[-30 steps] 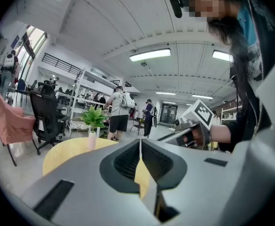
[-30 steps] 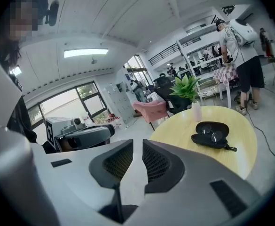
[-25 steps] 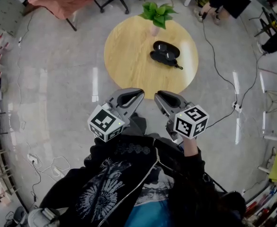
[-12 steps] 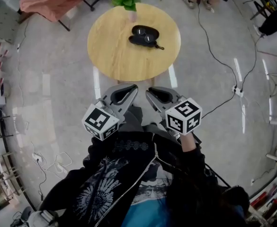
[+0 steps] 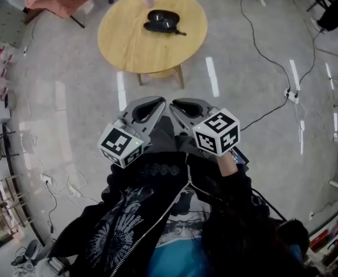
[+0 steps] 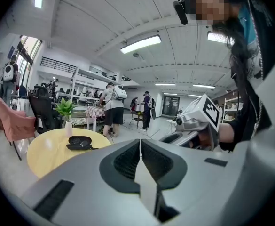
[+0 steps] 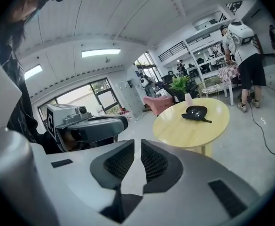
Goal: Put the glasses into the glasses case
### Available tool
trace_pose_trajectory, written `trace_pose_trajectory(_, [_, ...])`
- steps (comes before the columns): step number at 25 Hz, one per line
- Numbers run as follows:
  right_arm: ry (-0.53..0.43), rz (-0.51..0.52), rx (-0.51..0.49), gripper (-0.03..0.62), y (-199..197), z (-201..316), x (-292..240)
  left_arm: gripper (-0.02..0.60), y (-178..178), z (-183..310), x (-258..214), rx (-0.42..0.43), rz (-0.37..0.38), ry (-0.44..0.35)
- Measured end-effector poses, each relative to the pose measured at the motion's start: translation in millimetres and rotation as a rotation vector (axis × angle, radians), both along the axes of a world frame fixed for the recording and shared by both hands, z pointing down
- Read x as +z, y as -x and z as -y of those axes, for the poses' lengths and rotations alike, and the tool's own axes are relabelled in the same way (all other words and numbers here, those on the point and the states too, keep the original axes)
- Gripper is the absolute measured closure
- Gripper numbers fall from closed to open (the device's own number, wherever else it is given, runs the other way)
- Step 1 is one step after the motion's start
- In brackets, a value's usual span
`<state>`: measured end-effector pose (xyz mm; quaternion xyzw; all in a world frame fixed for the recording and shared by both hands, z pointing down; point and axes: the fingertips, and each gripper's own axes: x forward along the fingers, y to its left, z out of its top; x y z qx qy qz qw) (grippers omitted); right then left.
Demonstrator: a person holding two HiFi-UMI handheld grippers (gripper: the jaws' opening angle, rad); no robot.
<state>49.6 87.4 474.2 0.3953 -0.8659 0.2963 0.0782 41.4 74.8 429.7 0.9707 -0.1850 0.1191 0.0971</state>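
Grey floor (image 5: 70,97), left gripper (image 5: 157,101) and right gripper (image 5: 175,104) side by side; left fingers (image 6: 127,160) together, right's just closing, empty.

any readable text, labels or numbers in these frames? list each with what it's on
No readable text in any view.
left marker cube: black-and-white square pattern only, no letters or numbers.
right marker cube: the same, pattern only.
jacket: pale graphic print, no words to make out.
glasses case on the table: too small to show any label.
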Motion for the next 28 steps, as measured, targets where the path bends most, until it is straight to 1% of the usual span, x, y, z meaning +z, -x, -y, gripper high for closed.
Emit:
trace_pose_trajectory(7, [-0.014, 0.022, -0.015, 0.536, -2, -28, -2, 0.563, 5, -27, -4, -0.037, 0.017, -0.028])
trace_pose_trajectory(15, [-0.017, 0.030, 0.013, 0.537, -1, -32, 1, 0.563, 5, -34, -3, -0.013, 0.017, -0.037])
trace_pose_trajectory(18, [-0.021, 0.037, 0.035, 0.539, 4, -31, -4, 0.563, 15, -36, -5, -0.012, 0.015, -0.035])
trace_pose_trajectory(22, [-0.029, 0.010, 0.053, 0.543, 17, -31, -7, 0.563, 37, -36, -9, -0.023, 0.003, -0.032])
trace_pose_trajectory(28, [-0.025, -0.008, 0.077, 0.543, 38, -29, -9, 0.563, 62, -38, -12, -0.007, -0.017, -0.024])
